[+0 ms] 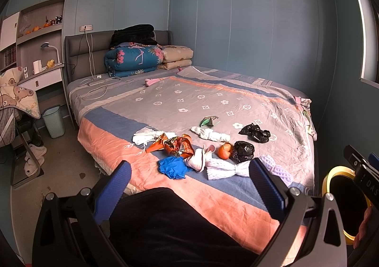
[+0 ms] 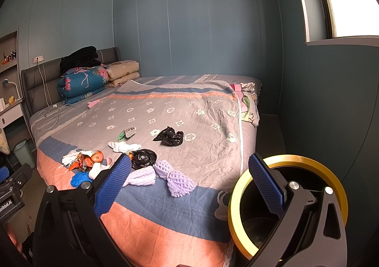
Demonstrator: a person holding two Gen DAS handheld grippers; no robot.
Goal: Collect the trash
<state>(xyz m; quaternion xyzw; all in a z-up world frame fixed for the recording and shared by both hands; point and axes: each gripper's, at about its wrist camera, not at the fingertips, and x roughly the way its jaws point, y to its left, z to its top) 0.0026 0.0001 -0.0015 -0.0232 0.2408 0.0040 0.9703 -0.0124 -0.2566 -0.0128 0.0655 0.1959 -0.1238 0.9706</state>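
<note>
- The fingers of the left gripper (image 1: 189,179) are spread wide and hold nothing, poised above the foot of the bed (image 1: 213,210); the fingers of the right gripper (image 2: 189,179) are likewise released and empty.
- Trash lies scattered over the near half of the bed: an orange snack wrapper (image 1: 175,145), a blue glove (image 1: 174,167), a mandarin with peel (image 1: 225,150), two black plastic bags (image 1: 242,150) (image 1: 255,133), and a small green wrapper (image 1: 208,121).
- Mixed in are soft pieces that look like socks or cloths: white ones (image 1: 210,135), a white-and-lilac knitted pair (image 1: 236,168).
- A black bin with a yellow rim (image 2: 287,203) stands off the bed's right corner, just beside the right gripper; what lies in it cannot be made out.
- A pale ribbed wastebasket (image 1: 54,121) stands on the floor by the bed's left side.
- Judging from this, the collecting has scarcely begun: every visible scrap is on the bed, none is gripped.
- All the wrappers, bags, glove and fruit remain to be picked and dropped in the bin.
</note>
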